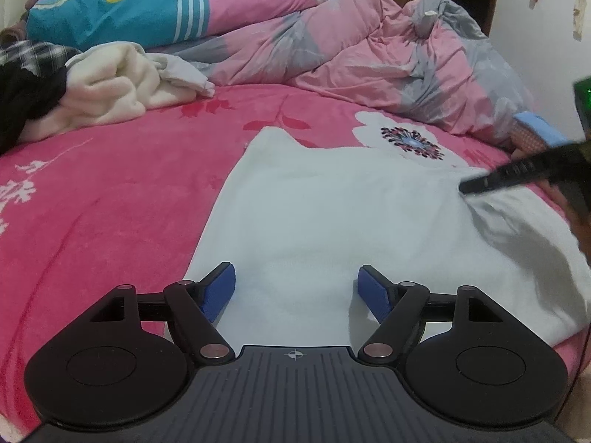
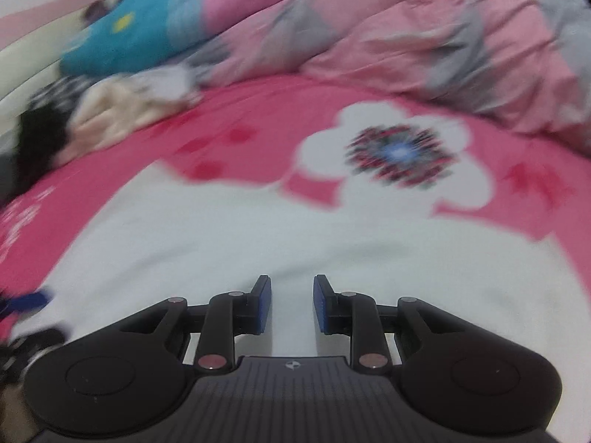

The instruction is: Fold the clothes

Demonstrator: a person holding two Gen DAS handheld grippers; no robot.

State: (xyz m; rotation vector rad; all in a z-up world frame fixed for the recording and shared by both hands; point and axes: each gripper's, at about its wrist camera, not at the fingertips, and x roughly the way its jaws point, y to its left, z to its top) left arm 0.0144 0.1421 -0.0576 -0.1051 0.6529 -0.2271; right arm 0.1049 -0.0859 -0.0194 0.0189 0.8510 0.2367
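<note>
A white garment (image 1: 332, 214) lies spread flat on the pink bed sheet (image 1: 110, 192). My left gripper (image 1: 296, 288) is open just above the garment's near edge, with white cloth showing between its blue pads (image 1: 221, 289) and nothing gripped. The right gripper (image 1: 480, 183) reaches in blurred from the right over the garment's right side, where the cloth is rumpled. In the right wrist view, blurred by motion, the right gripper (image 2: 291, 304) is open with a narrower gap over the white garment (image 2: 258, 236), holding nothing.
A cream fleece garment (image 1: 110, 85), a black one (image 1: 22, 107) and a plaid one lie piled at the left. A crumpled pink and grey quilt (image 1: 369, 51) and a blue pillow (image 1: 118, 3) fill the back. The bed's edge curves at the right; a person's hand (image 1: 583, 236) shows there.
</note>
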